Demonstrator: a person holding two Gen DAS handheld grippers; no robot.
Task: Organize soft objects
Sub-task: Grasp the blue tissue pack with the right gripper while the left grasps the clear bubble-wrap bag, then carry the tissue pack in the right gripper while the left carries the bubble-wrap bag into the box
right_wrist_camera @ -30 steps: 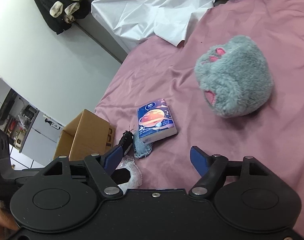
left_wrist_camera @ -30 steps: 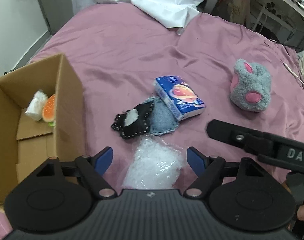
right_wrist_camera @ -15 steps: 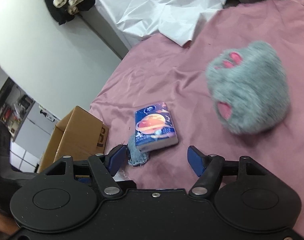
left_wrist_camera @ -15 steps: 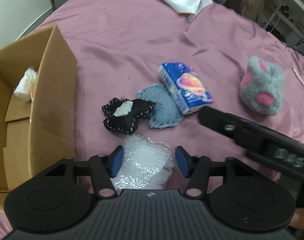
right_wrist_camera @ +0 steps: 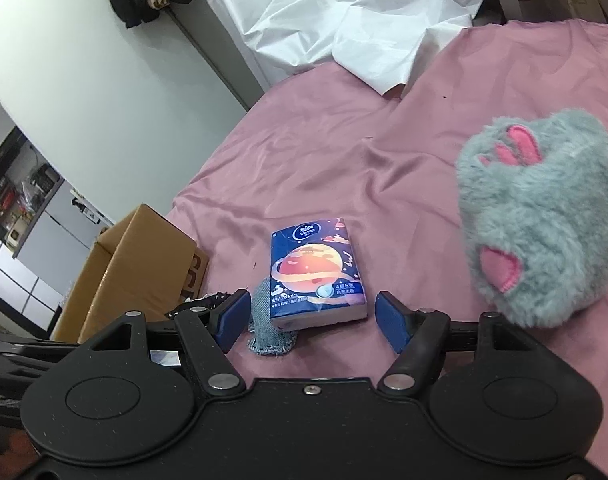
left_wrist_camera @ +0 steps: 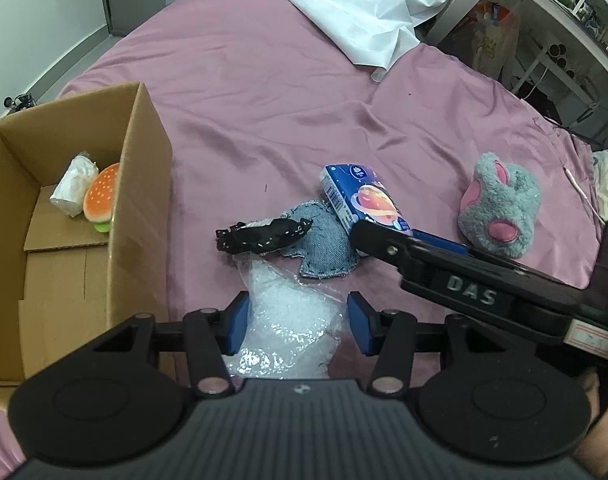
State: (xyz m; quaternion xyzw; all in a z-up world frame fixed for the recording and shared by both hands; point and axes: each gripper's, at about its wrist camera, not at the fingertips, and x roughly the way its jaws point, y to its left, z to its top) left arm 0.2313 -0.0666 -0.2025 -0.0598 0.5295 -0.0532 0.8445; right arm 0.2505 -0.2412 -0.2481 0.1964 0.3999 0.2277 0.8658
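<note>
The left gripper (left_wrist_camera: 297,322) pinches a clear plastic bag (left_wrist_camera: 289,318) between its fingers, just beside the cardboard box (left_wrist_camera: 138,216) at the bed's (left_wrist_camera: 264,100) left edge. The right gripper (right_wrist_camera: 312,316), fingers spread and empty, hovers by the tissue pack (right_wrist_camera: 314,272). A grey plush (right_wrist_camera: 540,220) lies apart on open pink sheet.

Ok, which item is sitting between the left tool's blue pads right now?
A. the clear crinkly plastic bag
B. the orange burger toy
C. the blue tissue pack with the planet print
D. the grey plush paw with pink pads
A: the left wrist view shows the clear crinkly plastic bag bunched between the left tool pads, while the blue tissue pack and grey plush paw lie farther off on the pink sheet.
</note>
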